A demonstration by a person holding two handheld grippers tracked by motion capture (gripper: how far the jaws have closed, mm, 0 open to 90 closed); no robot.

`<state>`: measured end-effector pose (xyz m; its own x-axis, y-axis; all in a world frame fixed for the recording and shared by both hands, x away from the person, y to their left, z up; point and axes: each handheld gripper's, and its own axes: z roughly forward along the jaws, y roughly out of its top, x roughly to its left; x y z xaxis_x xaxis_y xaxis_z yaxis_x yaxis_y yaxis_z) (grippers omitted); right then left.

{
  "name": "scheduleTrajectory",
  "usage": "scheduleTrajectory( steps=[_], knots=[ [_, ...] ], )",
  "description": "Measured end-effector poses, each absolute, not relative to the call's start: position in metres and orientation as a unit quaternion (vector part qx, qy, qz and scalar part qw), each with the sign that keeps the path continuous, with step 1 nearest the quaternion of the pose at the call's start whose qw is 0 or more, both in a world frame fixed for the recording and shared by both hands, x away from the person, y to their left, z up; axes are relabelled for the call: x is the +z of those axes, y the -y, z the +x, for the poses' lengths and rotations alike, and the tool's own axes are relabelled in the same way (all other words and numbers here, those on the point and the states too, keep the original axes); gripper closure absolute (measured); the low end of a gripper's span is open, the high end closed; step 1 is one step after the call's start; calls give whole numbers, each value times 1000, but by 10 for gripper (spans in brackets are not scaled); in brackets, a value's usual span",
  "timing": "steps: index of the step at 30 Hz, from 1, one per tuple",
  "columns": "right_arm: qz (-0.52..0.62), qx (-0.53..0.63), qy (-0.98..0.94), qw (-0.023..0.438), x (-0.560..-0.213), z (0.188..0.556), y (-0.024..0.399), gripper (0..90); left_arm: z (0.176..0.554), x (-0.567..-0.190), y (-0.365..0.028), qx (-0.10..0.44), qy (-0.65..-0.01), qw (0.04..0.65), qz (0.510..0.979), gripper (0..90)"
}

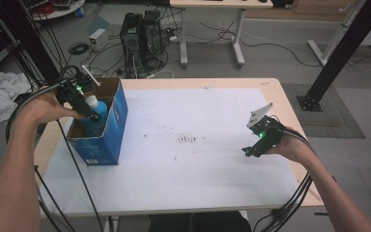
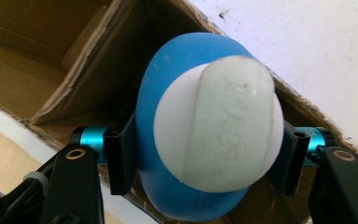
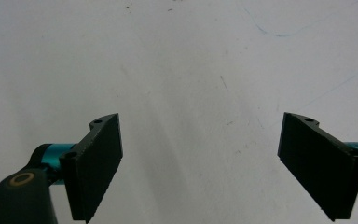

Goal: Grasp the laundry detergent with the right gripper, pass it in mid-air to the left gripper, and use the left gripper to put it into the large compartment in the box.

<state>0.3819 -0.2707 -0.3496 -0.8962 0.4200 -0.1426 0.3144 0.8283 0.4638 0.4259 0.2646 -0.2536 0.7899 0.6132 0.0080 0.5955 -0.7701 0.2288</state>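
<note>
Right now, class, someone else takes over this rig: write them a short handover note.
Left gripper: shut on the blue bottle, white cap up, inside the open blue box at the table's left edge.
Right gripper: open, holding nothing, over the white sheet at the right.
Done: bottle gripped and within the box.
Left: whether it rests on the box floor cannot be told; then release.

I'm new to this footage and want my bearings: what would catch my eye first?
First the blue bottle with its white cap, clamped in the left tongs inside the open blue cardboard box at the table's left edge. Next, the right tongs, spread wide with nothing between them over the white table cover, right of centre.
</note>
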Motion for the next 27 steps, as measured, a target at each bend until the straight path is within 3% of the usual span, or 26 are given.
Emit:
scheduleTrajectory(
  steps=[27],
  knots=[
    [203, 209, -950, 112, -350, 380, 269, 131, 423, -273, -258, 38, -299, 80, 950, 377]
  ],
)
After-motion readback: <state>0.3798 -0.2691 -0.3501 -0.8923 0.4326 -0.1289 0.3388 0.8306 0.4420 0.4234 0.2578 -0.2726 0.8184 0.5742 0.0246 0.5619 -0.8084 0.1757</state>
